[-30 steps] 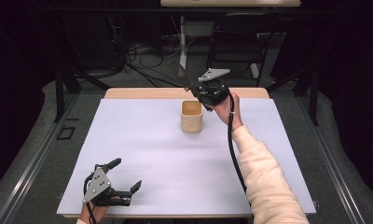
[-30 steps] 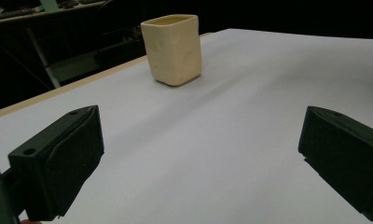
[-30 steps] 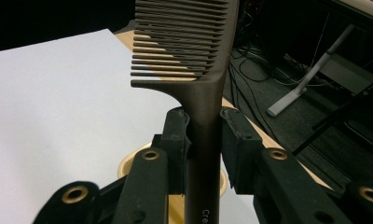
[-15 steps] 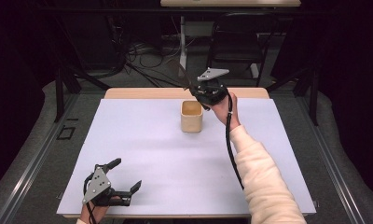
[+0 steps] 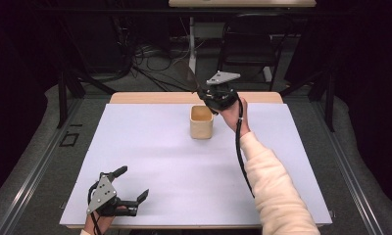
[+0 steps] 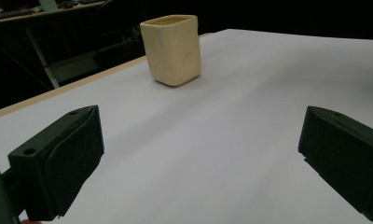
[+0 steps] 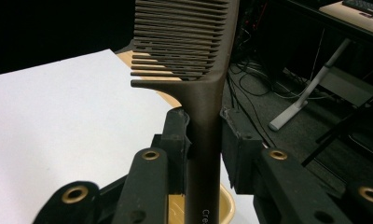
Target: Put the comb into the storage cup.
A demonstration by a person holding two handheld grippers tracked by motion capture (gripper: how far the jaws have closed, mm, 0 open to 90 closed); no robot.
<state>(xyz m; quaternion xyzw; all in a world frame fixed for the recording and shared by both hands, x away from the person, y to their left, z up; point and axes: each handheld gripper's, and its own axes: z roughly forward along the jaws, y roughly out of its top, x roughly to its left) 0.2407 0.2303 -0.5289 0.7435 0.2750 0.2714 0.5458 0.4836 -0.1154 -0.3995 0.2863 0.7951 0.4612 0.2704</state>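
Observation:
My right gripper (image 7: pixel 204 135) is shut on the handle of a brown wide-tooth comb (image 7: pixel 194 56), whose toothed end points away from the camera. In the high view that gripper (image 5: pixel 204 93) hovers just above and behind a cream square cup (image 5: pixel 202 122) standing at the far middle of the white table, and the comb (image 5: pixel 186 73) sticks up and to the left. The cup's rim (image 7: pixel 224 205) lies right under the comb handle. My left gripper (image 5: pixel 133 188) rests near the table's front left corner, open and empty. The cup (image 6: pixel 172 49) stands far ahead of its black fingers (image 6: pixel 58 163).
The white tabletop (image 5: pixel 150 152) has a wooden strip (image 5: pixel 150 98) along its far edge. Behind the table are a dark chair (image 5: pixel 253 44), cables on the floor (image 5: pixel 150 58) and a white stand leg (image 7: pixel 301 98). A sleeved forearm (image 5: pixel 272 186) crosses the right half of the table.

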